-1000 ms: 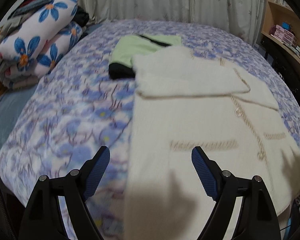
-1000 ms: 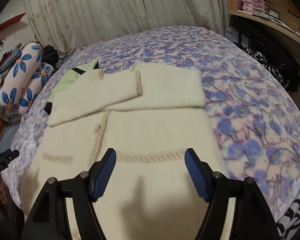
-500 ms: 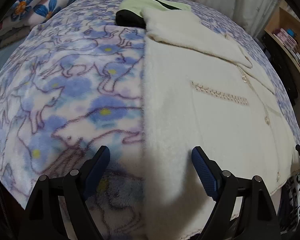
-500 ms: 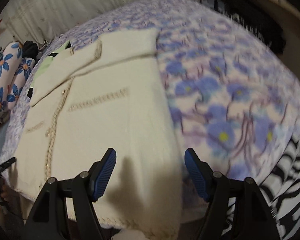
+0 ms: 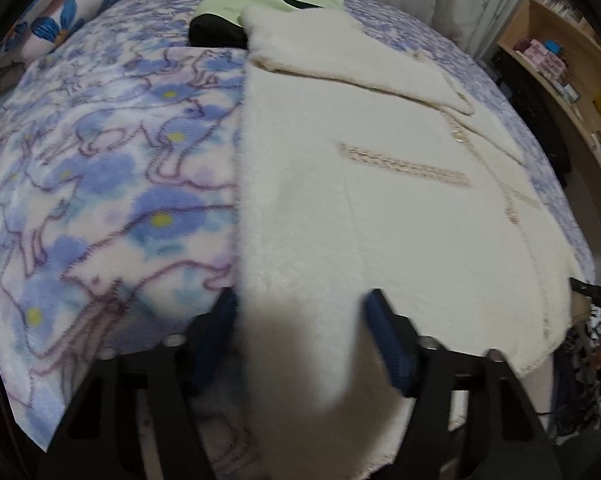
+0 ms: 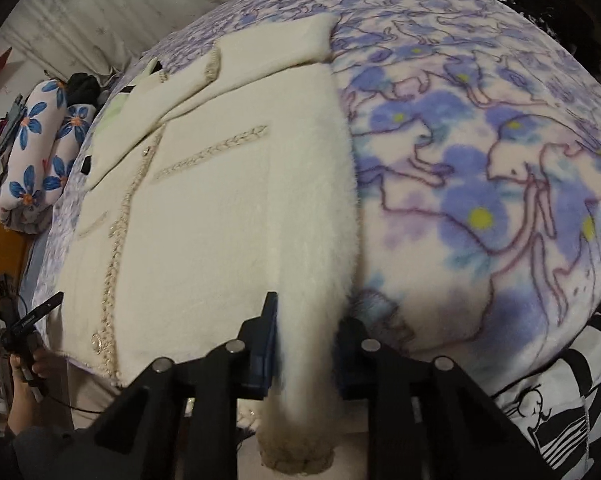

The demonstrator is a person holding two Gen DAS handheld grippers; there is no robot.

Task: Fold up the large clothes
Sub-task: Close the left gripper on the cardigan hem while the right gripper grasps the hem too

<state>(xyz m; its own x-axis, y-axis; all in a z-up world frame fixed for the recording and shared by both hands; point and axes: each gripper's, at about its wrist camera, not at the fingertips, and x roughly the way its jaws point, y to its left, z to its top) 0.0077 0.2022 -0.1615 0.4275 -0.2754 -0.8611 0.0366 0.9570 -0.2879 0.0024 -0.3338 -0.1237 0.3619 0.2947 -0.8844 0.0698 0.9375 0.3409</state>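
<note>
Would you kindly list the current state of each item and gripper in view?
Cream fuzzy cardigan: flat on the bed, sleeves folded across its chest, bottom corners gripped.
Left gripper: closing on the cardigan's hem corner, jaws partly apart.
Right gripper: shut on the opposite hem corner.
Light green garment: lying partly under the cardigan.
Blue floral blanket: spread out.

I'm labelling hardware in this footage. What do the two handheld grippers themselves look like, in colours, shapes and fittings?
Both match. The left gripper and right gripper each have two angular black plastic arms studded with round silver bolt heads, ending in blue pads whose faces look ribbed. The right gripper's blue pads are the same. In the right wrist view a thin black cable hangs near the left gripper's handle. No sleeves or markings show.
</note>
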